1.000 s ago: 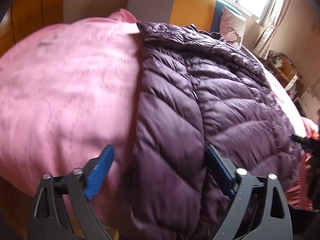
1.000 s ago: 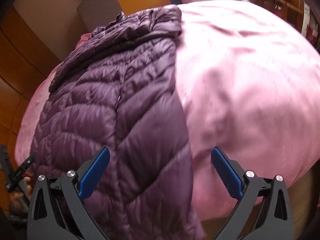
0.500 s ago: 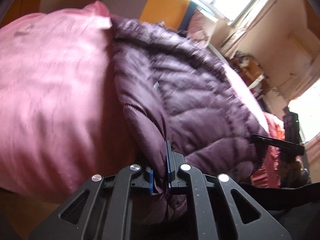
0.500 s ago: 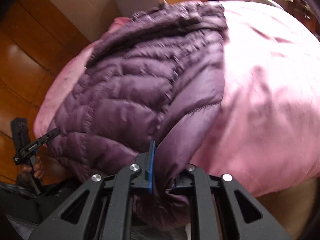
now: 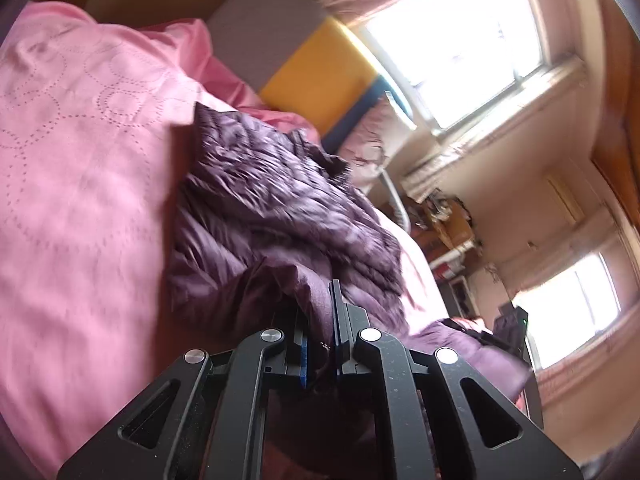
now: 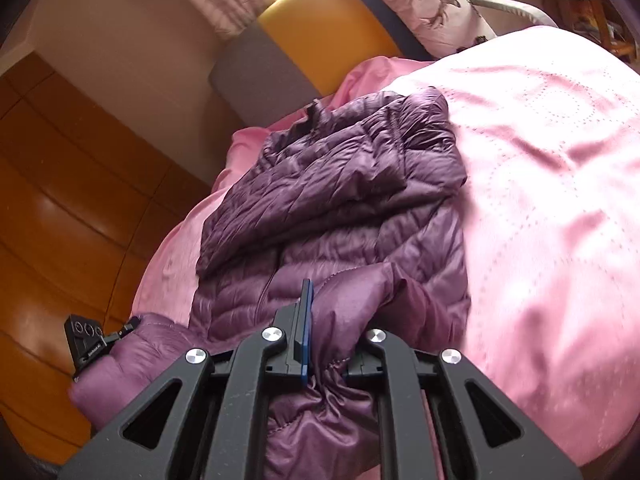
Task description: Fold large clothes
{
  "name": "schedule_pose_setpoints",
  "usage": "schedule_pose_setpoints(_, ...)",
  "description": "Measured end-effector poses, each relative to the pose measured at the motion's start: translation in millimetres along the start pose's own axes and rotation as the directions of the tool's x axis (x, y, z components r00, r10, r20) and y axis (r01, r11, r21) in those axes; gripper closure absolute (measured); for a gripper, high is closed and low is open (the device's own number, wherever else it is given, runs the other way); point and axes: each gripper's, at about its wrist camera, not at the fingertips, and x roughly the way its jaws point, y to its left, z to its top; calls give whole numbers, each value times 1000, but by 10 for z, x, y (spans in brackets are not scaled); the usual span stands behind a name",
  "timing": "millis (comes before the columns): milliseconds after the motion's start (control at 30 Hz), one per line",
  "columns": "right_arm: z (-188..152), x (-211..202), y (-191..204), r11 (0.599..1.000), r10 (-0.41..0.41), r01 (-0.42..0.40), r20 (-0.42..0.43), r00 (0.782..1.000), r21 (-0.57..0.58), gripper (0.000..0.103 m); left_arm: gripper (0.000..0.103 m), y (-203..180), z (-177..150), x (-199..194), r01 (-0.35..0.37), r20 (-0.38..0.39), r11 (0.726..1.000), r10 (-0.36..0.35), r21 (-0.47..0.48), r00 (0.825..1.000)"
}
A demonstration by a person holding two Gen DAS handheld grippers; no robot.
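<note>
A dark purple quilted jacket (image 5: pixel 280 208) (image 6: pixel 340 192) lies on a pink bedspread (image 5: pixel 80 160) (image 6: pixel 540 200), its collar end toward the headboard. My left gripper (image 5: pixel 320 320) is shut on the jacket's bottom hem, lifted off the bed, the cloth bunched between the blue pads. My right gripper (image 6: pixel 320 320) is shut on the other bottom corner, which folds up and over toward the jacket's middle. The left gripper (image 6: pixel 90 338) shows at the right wrist view's left edge, holding purple cloth. The right gripper (image 5: pixel 516 328) shows at the left wrist view's right.
A grey and yellow padded headboard (image 5: pixel 304 68) (image 6: pixel 304 40) stands behind the bed, with a deer-print pillow (image 6: pixel 432 4) beside it. Wooden wardrobe panels (image 6: pixel 60 200) stand to one side. A bright window (image 5: pixel 460 40) and cluttered shelves (image 5: pixel 444 232) lie beyond the bed.
Both grippers went from wide open over the jacket's bottom edge to shut on the hem. They then lifted it and carried it toward the collar, so the lower part rises off the bedspread.
</note>
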Motion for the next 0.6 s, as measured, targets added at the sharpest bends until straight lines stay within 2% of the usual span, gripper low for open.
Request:
schedule_pose_setpoints(200,364,354,-144,999,-31,32,-25,999,37,89,95,171,372,347,-87,-18,995,86,-41,996)
schedule_pose_setpoints(300,512,493,-218,997,-19,22,-41,999,72,78,93,295,472,489,-125,-43,989,122,-83,992)
schedule_pose_setpoints(333,561,525,-252,996,-8,11,-42,999,92,68,88,323,489,507,-124,-52,987,119,-100,991)
schedule_pose_setpoints(367,603,557,-291,993,7,-2,-42,999,114,62,80,347,512,502,-112,-55,987,107,-116,993)
schedule_pose_setpoints(400,646,571,-330,990,28,-22,-41,999,142,50,75,374,544,476,-89,-48,986,83,-140,995)
schedule_pose_setpoints(433,681,573,-367,985,56,-49,-36,998,168,34,66,386,558,438,-69,-36,985,64,-157,997)
schedule_pose_setpoints(467,713,565,-396,979,84,-79,-23,996,189,27,57,405,569,395,-50,-21,984,47,-172,999)
schedule_pose_setpoints(500,746,548,-413,975,102,-99,-3,995,201,24,53,420,572,358,-40,-6,983,40,-180,999)
schedule_pose_setpoints(567,765,504,-413,971,119,-121,22,993,207,16,33,438,581,276,-54,35,982,62,-181,997)
schedule_pose_setpoints(600,762,482,-418,969,128,-132,31,991,209,13,31,459,579,223,-83,63,980,95,-179,993)
